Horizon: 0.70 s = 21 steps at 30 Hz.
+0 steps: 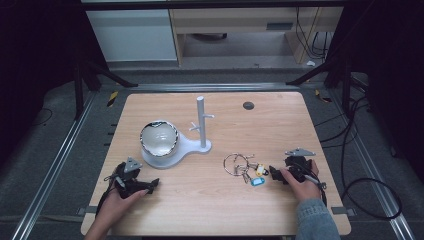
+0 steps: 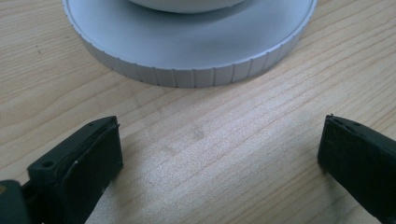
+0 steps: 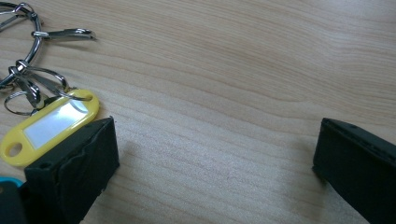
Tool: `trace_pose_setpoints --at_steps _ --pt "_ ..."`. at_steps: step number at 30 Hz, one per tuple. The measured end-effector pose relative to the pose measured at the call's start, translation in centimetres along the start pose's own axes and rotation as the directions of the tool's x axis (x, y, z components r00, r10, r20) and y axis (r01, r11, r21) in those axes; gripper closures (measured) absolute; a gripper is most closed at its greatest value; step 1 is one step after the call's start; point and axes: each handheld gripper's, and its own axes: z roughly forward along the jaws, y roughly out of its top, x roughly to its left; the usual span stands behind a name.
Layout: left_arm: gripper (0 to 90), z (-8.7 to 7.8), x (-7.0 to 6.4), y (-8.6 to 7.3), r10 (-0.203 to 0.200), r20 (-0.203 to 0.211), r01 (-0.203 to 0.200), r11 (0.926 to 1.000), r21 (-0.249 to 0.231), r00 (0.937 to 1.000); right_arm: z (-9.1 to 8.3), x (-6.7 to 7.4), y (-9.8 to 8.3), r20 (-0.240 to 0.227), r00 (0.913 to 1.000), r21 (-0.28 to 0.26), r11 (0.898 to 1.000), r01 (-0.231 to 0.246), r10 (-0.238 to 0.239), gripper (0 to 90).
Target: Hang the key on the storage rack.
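Right gripper (image 1: 278, 175) fingers spread wide on bare worktop (image 1: 210, 200), key ring (image 1: 243, 167) just beside, left gripper (image 1: 148, 187) fingers likewise apart, empty, near white stand (image 1: 192, 145)

The high view is soft and low in detail; the table (image 1: 210, 200) is evenly lit while the surroundings at nine and three o'clock fall into darkness. Glare flashes on the bowl (image 1: 159, 139). In both gripper views the light is bright and diffuse, shadows faint, near edges blurred.
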Motion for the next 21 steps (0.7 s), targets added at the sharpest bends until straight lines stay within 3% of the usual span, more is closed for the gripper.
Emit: trace_pose_setpoints --at_steps 14,15,16,18,21 --pt "0.0 0.0 -0.1 0.0 -0.009 -0.01 0.009 1.0 -0.001 0.9999 -0.3 0.2 -0.1 -0.009 1.0 0.002 1.0 0.002 -0.002 3.6" --pt "0.0 0.0 -0.1 0.0 -0.011 -0.009 0.011 0.9999 0.001 0.9999 -0.4 0.3 0.0 -0.021 0.9997 0.01 1.0 0.01 -0.009 7.6" --pt "0.0 0.0 -0.1 0.0 -0.011 -0.009 0.011 0.9999 0.001 0.9999 -0.7 0.5 0.4 -0.051 0.9982 0.029 0.999 0.035 -0.033 17.7" --pt "0.0 0.0 -0.1 0.0 -0.011 -0.01 0.011 0.9999 0.001 0.9999 -0.8 0.6 0.6 -0.07 0.9965 0.033 0.998 0.049 -0.047 18.7" --pt "0.0 0.0 -0.1 0.0 -0.011 -0.01 0.011 0.9999 0.001 0.9999 -1.0 1.0 1.3 -0.102 0.9893 0.079 0.991 0.112 -0.104 20.8"
